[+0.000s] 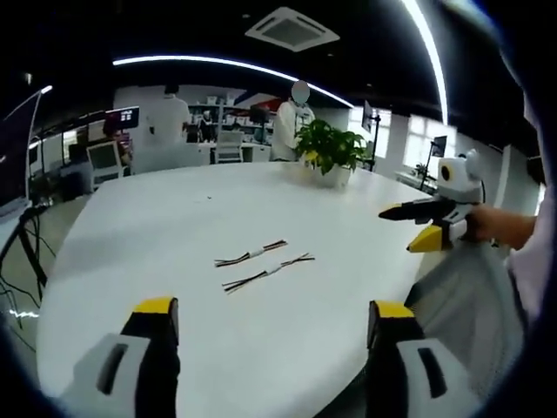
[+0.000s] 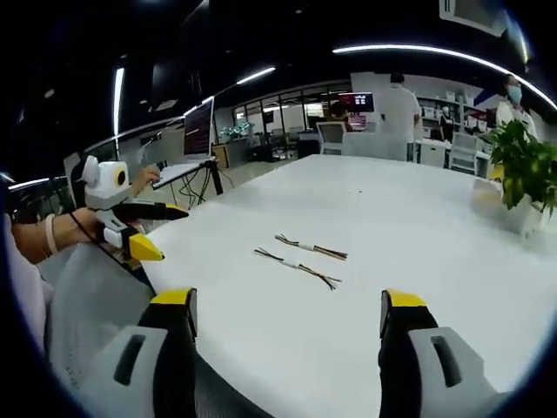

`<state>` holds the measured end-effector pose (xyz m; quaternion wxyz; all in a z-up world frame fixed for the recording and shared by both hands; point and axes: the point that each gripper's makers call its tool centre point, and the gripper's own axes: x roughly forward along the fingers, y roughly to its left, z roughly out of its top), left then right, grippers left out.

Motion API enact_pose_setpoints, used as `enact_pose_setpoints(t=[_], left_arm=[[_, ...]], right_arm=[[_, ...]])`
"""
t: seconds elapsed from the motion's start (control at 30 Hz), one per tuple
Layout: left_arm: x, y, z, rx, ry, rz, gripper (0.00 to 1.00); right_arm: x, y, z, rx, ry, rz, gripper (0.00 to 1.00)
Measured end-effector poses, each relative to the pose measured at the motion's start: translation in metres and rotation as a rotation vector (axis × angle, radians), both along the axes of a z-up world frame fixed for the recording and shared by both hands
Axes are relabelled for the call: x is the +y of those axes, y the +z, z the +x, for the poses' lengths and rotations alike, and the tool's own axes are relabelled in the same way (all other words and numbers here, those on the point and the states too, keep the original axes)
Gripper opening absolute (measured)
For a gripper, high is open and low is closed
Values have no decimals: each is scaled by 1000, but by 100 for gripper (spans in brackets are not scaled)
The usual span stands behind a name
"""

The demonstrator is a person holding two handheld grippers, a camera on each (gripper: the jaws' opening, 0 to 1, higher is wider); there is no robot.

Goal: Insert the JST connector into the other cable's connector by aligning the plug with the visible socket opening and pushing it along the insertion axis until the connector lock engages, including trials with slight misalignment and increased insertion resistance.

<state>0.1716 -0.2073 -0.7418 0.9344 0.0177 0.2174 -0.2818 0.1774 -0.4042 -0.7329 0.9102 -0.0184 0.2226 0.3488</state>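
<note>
No text, label, brand, number or sign can be read in either view. The dark wall-mounted screen far across the room glows with red and coloured patches, too small and blurred to make out.

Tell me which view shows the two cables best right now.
The left gripper view: the two cables lie near its centre, ahead of the open jaws, white connectors visible. The right gripper view shows the same pair about as large, also unobstructed, so the advantage is slight.
</note>
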Motion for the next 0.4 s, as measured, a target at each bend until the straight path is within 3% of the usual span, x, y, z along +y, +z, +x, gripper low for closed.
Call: enact_pose_setpoints(t=[0.4], left_arm=[[1, -1, 0, 9, 9, 0, 85]], right_arm=[[0, -1, 0, -1, -1, -7, 84]])
